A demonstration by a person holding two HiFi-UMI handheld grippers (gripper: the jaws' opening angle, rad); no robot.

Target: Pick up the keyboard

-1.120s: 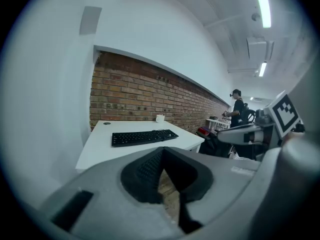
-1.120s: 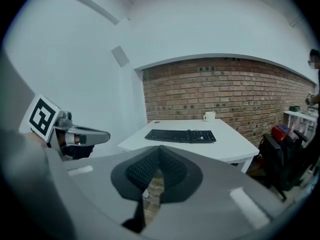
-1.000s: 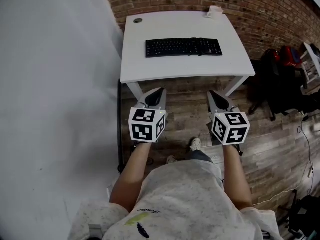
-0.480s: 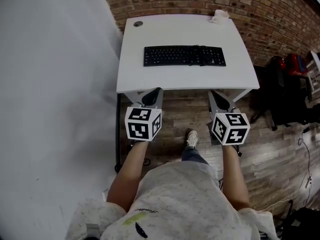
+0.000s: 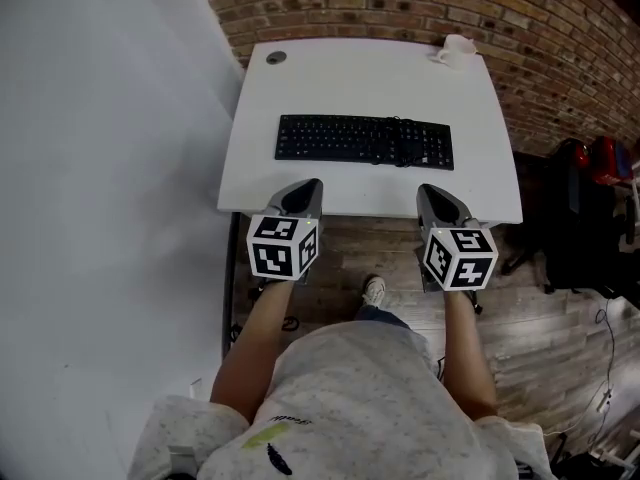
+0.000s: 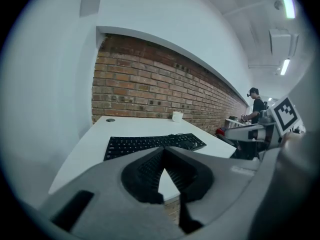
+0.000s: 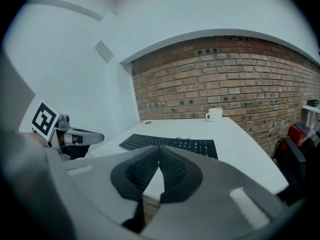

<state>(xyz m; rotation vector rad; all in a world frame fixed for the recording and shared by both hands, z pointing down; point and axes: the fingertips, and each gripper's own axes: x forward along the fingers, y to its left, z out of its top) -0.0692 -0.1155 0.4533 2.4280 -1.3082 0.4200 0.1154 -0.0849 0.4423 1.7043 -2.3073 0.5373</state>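
**A:** Black keyboard (image 5: 364,141) was lying flat across the middle of the white worktop (image 5: 360,73), long side running left to right. A thin cable (image 5: 400,128) was bunched up on its right part. Neither tool had hold of it.

**B:** ok, so where were the tools?

**A:** Both were at the near edge. The left tool (image 5: 310,184) was over the near left part of the worktop and the right tool (image 5: 430,189) over the near right part. Their tips just crossed the rim, and both sat clear of the keyboard with bare worktop in between.

**B:** jaws apart or together?

**A:** Together on both. Each tool's own camera showed the ribbed pads meeting at the tips, and there was nothing between them. The keyboard was visible past the tips, further in.

**B:** anything else on there?

**A:** A white mug (image 5: 456,48) sat at the far right corner, up by the brick wall (image 5: 400,3). A dark round grommet (image 5: 276,57) was at the far left corner. The floor (image 5: 560,328) below was wood planks, and a red bag (image 5: 607,158) sat off to the right.
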